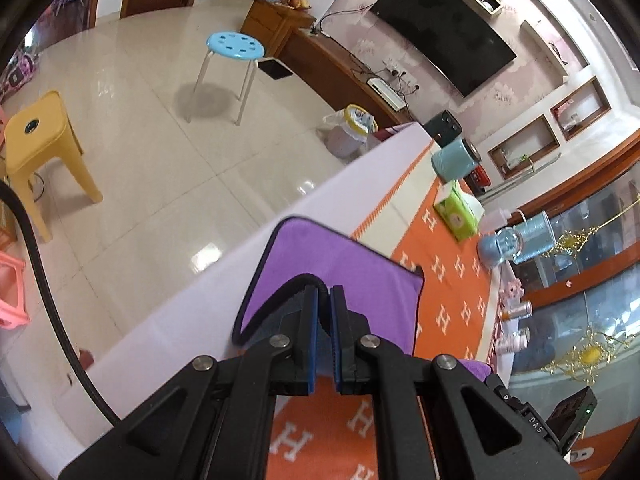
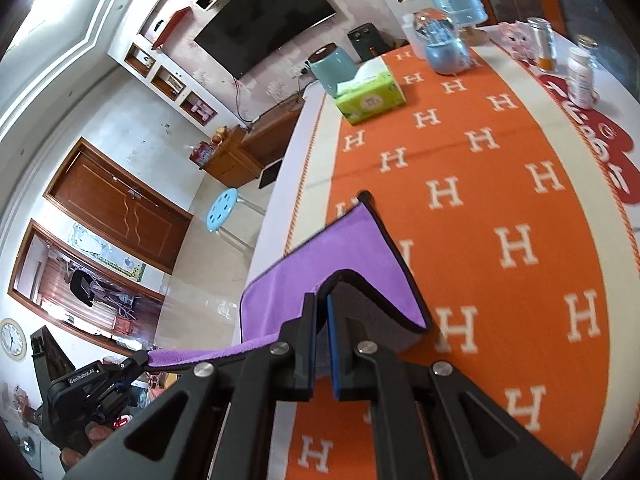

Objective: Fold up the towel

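Note:
A purple towel (image 1: 320, 252) with a dark hem and grey underside lies partly on the orange H-patterned table runner (image 1: 452, 280) and the white table edge. My left gripper (image 1: 324, 292) is shut on a near corner of the towel and holds it lifted off the table. In the right wrist view the towel (image 2: 320, 264) shows again, and my right gripper (image 2: 322, 300) is shut on the other near corner, also lifted. The near edge of the towel hangs between the two grippers. The left gripper also shows in the right wrist view (image 2: 138, 360).
On the table beyond the towel stand a green tissue box (image 2: 370, 94), a teal canister (image 2: 332, 66), a blue glass jar (image 2: 442, 46), and bottles (image 2: 580, 76) at the far right. On the floor to the left are a blue stool (image 1: 236, 46) and a yellow stool (image 1: 40, 136).

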`<state>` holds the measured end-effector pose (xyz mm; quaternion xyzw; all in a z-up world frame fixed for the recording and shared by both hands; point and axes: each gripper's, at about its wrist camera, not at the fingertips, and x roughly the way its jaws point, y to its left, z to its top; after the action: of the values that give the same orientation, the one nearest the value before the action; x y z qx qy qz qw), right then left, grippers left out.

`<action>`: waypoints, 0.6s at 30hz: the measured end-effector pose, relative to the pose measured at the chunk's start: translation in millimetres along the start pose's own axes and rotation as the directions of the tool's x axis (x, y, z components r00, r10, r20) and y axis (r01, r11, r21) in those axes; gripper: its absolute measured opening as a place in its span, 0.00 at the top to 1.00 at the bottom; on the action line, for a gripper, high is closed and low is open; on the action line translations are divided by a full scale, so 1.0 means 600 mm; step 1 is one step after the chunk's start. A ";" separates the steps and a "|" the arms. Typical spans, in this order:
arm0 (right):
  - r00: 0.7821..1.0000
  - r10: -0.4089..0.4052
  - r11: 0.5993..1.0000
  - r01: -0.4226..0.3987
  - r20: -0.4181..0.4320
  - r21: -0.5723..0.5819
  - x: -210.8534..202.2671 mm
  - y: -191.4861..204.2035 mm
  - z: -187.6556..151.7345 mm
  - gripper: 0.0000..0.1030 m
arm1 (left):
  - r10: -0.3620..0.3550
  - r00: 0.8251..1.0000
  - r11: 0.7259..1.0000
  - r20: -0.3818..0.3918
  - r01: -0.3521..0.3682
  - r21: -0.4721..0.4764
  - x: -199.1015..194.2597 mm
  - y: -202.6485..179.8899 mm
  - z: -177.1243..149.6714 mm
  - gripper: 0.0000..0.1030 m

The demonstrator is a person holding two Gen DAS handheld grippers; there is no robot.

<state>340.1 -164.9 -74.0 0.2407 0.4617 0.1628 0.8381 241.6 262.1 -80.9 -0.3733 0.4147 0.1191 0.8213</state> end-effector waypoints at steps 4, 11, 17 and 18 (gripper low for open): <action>1.000 0.001 1.000 -0.001 0.025 -0.012 0.036 0.009 0.028 0.96 | 0.021 1.000 0.999 0.008 -0.021 0.026 0.037 -0.009 0.031 0.96; 0.998 -0.009 0.999 0.011 0.054 -0.041 0.105 0.007 0.067 0.96 | 0.042 0.999 0.997 0.015 -0.043 0.065 0.118 -0.023 0.072 0.96; 0.996 -0.003 0.998 0.009 0.085 -0.064 0.156 -0.004 0.086 0.95 | 0.033 0.998 0.989 0.055 -0.040 0.141 0.177 -0.033 0.097 0.96; 0.996 -0.003 0.998 0.009 0.086 -0.070 0.163 -0.005 0.087 0.95 | 0.037 0.998 0.988 0.060 -0.045 0.148 0.183 -0.033 0.097 0.96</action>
<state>435.5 -132.0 -119.8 0.2166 0.4199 0.1657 0.8657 355.0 277.3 -133.3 -0.2987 0.4063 0.1154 0.8558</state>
